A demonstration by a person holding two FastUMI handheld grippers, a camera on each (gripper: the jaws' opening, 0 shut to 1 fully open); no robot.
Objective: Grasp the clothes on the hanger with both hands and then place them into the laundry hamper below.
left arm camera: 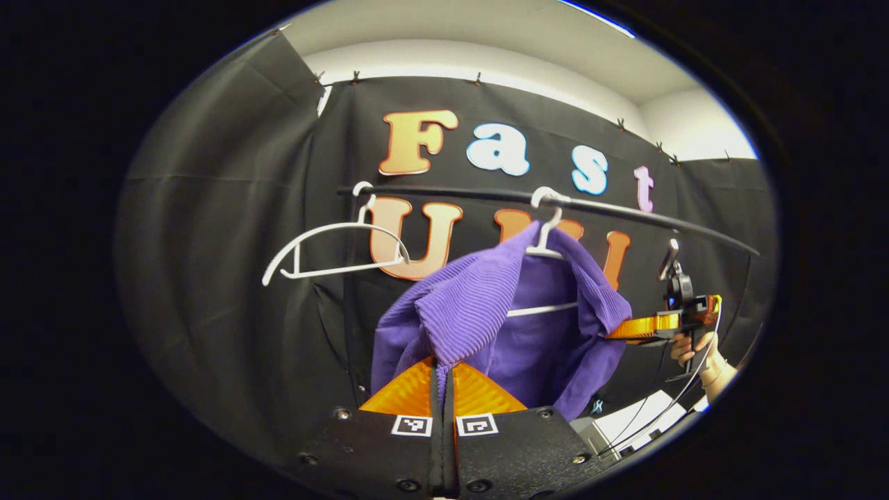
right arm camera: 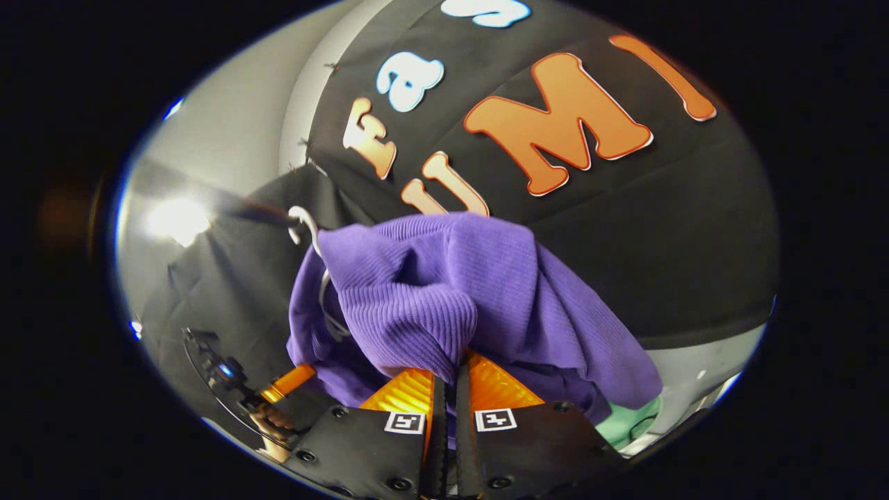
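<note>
A purple ribbed garment (left arm camera: 486, 312) hangs on a white hanger (left arm camera: 545, 239) hooked over a black rail (left arm camera: 625, 208). My left gripper (left arm camera: 443, 368) is shut on the garment's left shoulder fold. In the left gripper view the other gripper (left arm camera: 628, 328), held by a hand (left arm camera: 694, 344), pinches the garment's right edge. In the right gripper view my right gripper (right arm camera: 451, 371) is shut on a bunched fold of the purple garment (right arm camera: 444, 292), with the hanger's hook (right arm camera: 305, 222) at the left. The left gripper's body (right arm camera: 278, 385) shows at the lower left there.
An empty white hanger (left arm camera: 333, 246) hangs on the same rail, to the left of the garment. Black cloth walls stand behind and at both sides. A pale surface with cables (left arm camera: 639, 423) lies low at the right. Something green (right arm camera: 628, 420) peeks out under the garment.
</note>
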